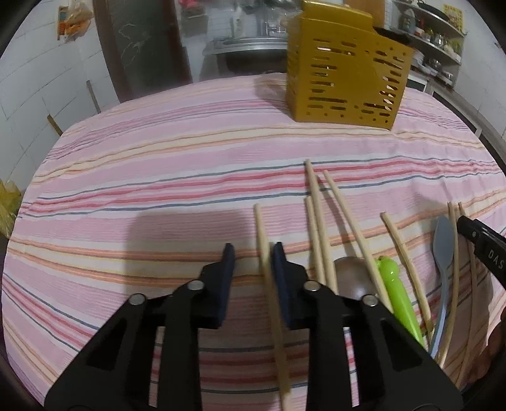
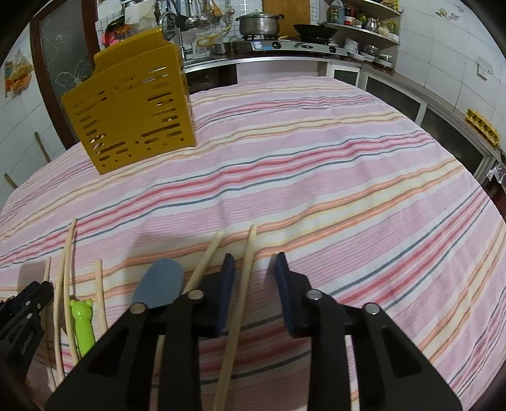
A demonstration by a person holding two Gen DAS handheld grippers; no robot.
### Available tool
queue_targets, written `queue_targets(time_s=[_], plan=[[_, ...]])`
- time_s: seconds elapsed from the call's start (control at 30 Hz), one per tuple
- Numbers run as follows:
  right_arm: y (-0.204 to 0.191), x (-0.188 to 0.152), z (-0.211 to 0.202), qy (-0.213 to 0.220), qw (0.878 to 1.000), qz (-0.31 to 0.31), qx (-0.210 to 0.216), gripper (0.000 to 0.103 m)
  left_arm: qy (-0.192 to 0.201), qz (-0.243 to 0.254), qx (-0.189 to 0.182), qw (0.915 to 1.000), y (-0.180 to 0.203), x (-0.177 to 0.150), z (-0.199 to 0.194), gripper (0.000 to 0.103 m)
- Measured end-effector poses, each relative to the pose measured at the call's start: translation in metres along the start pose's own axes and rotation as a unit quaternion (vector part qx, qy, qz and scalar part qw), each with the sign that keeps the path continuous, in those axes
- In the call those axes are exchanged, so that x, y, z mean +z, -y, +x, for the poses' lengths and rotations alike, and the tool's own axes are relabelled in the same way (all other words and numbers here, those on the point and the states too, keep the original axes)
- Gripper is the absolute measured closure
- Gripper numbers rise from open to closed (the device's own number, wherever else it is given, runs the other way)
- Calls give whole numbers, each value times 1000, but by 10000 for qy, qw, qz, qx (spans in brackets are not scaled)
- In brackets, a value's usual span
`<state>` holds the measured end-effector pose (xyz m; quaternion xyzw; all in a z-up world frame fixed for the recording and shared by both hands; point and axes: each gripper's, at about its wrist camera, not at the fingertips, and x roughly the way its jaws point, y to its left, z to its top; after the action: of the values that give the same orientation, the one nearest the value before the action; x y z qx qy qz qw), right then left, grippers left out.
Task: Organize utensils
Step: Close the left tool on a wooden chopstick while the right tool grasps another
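Several pale wooden chopsticks [image 1: 316, 202] lie on the striped tablecloth [image 1: 158, 164] with a metal spoon [image 1: 351, 278], a green bear-headed handle [image 1: 398, 291] and a grey-blue spoon [image 1: 442, 243]. My left gripper [image 1: 253, 249] straddles the leftmost chopstick [image 1: 260, 227]. That stick lies beside the right pad, and a gap shows at the left pad. My right gripper [image 2: 254, 260] straddles another chopstick [image 2: 249, 249], which lies nearer its left pad with a gap on the right. The blue spoon [image 2: 161, 281] and a second chopstick [image 2: 208, 256] lie just left of it.
A yellow slotted utensil holder [image 1: 344, 72] [image 2: 132, 107] stands upright at the far side of the table. Behind it are a kitchen counter with a pot [image 2: 259, 23], a stove and shelves. The tablecloth [image 2: 316, 158] stretches bare to the right.
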<state>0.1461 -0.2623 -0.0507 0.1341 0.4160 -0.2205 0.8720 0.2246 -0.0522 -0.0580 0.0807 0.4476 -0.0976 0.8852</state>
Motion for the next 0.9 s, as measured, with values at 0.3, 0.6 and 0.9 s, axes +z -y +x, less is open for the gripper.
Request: queue_targets(time_s=[0.3, 0.6, 0.9], plan=[[-2, 10, 7, -88, 9999, -36, 131, 93, -134, -277, -103, 9995, -6, 12, 9, 93], [7, 16, -9, 159, 9984, 41, 539, 96, -21, -413, -222, 9989, -15, 13, 0, 98], [16, 21, -60, 1150, 9868, 5, 1137, 96, 1121, -455, -225, 9924, -25, 12, -65, 98]])
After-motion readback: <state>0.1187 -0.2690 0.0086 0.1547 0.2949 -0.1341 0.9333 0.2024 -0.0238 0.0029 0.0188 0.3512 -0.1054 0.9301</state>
